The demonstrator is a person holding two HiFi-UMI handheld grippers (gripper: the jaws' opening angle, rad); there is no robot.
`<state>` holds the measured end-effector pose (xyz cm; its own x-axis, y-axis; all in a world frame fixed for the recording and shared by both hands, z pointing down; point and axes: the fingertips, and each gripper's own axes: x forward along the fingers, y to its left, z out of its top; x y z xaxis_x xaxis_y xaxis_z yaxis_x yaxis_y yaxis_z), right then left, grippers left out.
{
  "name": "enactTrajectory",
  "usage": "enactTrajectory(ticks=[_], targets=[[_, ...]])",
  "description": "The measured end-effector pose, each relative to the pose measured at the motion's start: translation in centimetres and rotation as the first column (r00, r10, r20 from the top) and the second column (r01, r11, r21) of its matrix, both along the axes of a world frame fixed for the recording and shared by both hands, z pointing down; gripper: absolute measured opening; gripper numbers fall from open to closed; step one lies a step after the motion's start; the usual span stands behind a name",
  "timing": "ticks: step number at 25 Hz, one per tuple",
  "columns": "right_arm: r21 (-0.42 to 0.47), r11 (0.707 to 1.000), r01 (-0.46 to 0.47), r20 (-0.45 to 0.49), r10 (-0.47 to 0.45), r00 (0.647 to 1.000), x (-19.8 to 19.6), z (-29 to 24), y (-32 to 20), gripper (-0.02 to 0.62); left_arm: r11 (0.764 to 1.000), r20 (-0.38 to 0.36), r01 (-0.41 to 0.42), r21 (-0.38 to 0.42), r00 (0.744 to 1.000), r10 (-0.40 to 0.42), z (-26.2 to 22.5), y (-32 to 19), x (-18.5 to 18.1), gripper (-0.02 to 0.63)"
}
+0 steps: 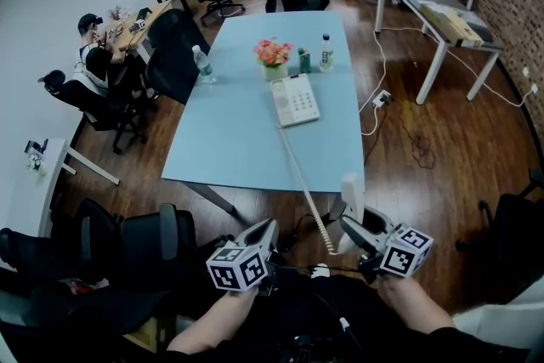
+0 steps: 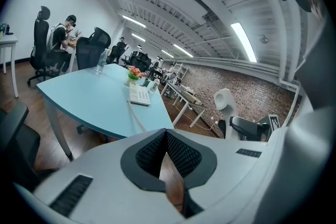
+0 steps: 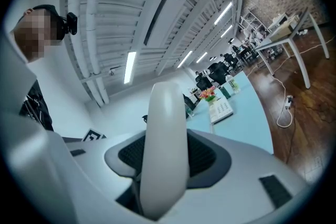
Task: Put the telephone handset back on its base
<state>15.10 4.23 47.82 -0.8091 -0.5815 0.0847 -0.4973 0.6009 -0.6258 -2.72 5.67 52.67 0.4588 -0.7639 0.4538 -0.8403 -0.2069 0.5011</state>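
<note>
The white telephone base point(image 1: 295, 100) lies near the far end of the light blue table point(image 1: 229, 140). Its coiled cord point(image 1: 308, 195) runs off the table's near edge to the white handset point(image 1: 351, 193). My right gripper point(image 1: 355, 227) is shut on the handset and holds it upright, off the table, below its near right corner. In the right gripper view the handset point(image 3: 165, 149) fills the gap between the pads, with the base point(image 3: 221, 108) far ahead. My left gripper point(image 1: 263, 232) hangs beside it, shut and empty; its pads point(image 2: 178, 152) meet at the tips. From there the handset point(image 2: 223, 99) shows to the right.
A flower pot point(image 1: 273, 55), a green can and a bottle point(image 1: 325, 53) stand just behind the base; another bottle point(image 1: 202, 65) is at the table's left edge. Black office chairs point(image 1: 127, 246) flank the table. A person point(image 1: 93, 55) sits at a desk on the left. A grey table point(image 1: 433, 13) and floor cables lie right.
</note>
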Motion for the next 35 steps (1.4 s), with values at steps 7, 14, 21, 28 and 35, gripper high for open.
enactTrajectory(ticks=[7, 14, 21, 28, 35], targets=[[-0.021, 1.0, -0.006, 0.018, 0.006, 1.0, 0.0, 0.9, -0.6, 0.229, 1.0, -0.003, -0.016, -0.004, 1.0, 0.016, 0.1, -0.9, 0.0, 0.0], [-0.015, 1.0, -0.015, 0.01, 0.015, 1.0, -0.1, 0.5, -1.8, 0.229, 0.999, 0.0, -0.035, 0.004, 0.999, 0.035, -0.5, -2.6, -0.2, 0.0], [-0.001, 0.999, -0.043, -0.009, 0.043, 0.999, -0.6, -0.4, -3.7, 0.229, 0.998, -0.006, -0.058, 0.001, 0.998, 0.058, -0.3, -4.6, -0.8, 0.0], [-0.017, 0.999, -0.048, -0.005, 0.048, 0.999, -1.7, -0.1, -6.1, 0.229, 0.998, -0.019, -0.069, 0.002, 0.997, 0.069, -0.5, -7.6, -1.7, 0.0], [-0.021, 0.996, -0.086, -0.056, 0.085, 0.995, -4.1, -0.2, -11.0, 0.229, 0.998, -0.03, -0.067, 0.006, 0.997, 0.067, -0.8, -12.3, -4.7, 0.0]])
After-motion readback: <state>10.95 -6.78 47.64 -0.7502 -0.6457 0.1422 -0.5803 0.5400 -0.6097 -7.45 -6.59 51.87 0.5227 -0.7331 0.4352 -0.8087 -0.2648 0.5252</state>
